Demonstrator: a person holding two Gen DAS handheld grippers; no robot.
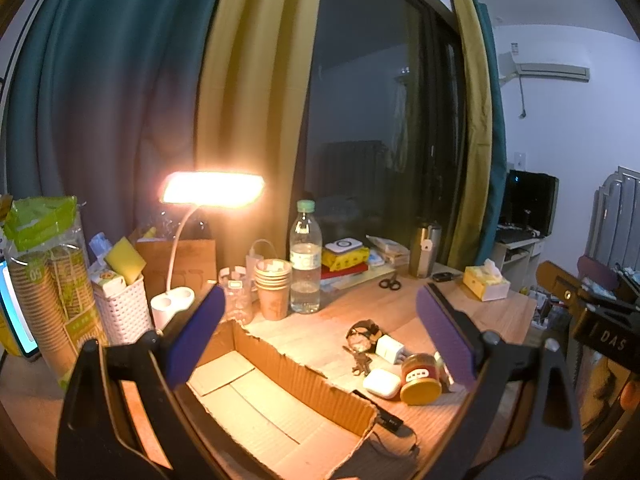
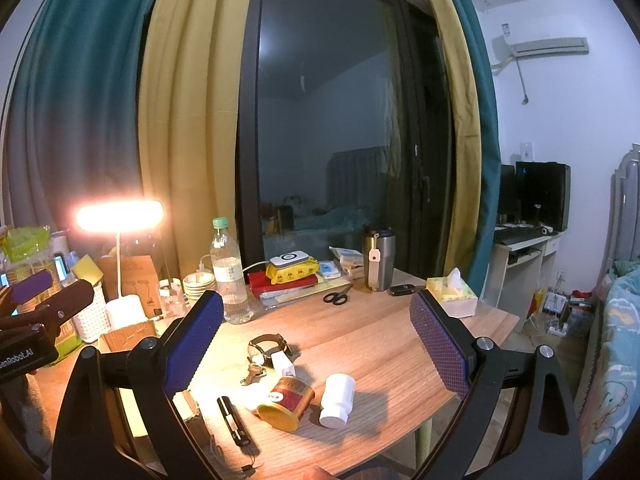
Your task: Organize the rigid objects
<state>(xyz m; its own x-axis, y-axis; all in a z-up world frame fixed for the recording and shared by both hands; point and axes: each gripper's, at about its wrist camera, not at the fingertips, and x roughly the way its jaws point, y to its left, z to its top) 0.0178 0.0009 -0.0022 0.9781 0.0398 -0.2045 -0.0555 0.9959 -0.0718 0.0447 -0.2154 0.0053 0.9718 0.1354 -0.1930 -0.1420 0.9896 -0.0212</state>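
Observation:
An open cardboard box point(image 1: 280, 376) lies on the wooden desk below my left gripper point(image 1: 320, 344), which is open and empty. To its right lie a watch point(image 1: 362, 334), keys point(image 1: 360, 362), a white charger point(image 1: 390, 348), a white earbud case point(image 1: 382, 383), a tipped red jar with a gold lid point(image 1: 420, 380) and a black stick point(image 1: 384, 414). My right gripper point(image 2: 316, 344) is open and empty above the watch point(image 2: 268, 346), charger point(image 2: 285, 364), jar point(image 2: 286, 400), a white pill bottle point(image 2: 338, 398) and the black stick point(image 2: 234, 420).
A lit desk lamp point(image 1: 212, 188), water bottle point(image 1: 305, 256), stacked paper cups point(image 1: 273, 288), white basket point(image 1: 122, 308), scissors point(image 1: 390, 282), steel tumbler point(image 2: 377, 258), tissue box point(image 2: 452, 296) and a pile of books point(image 2: 292, 280) stand at the back of the desk.

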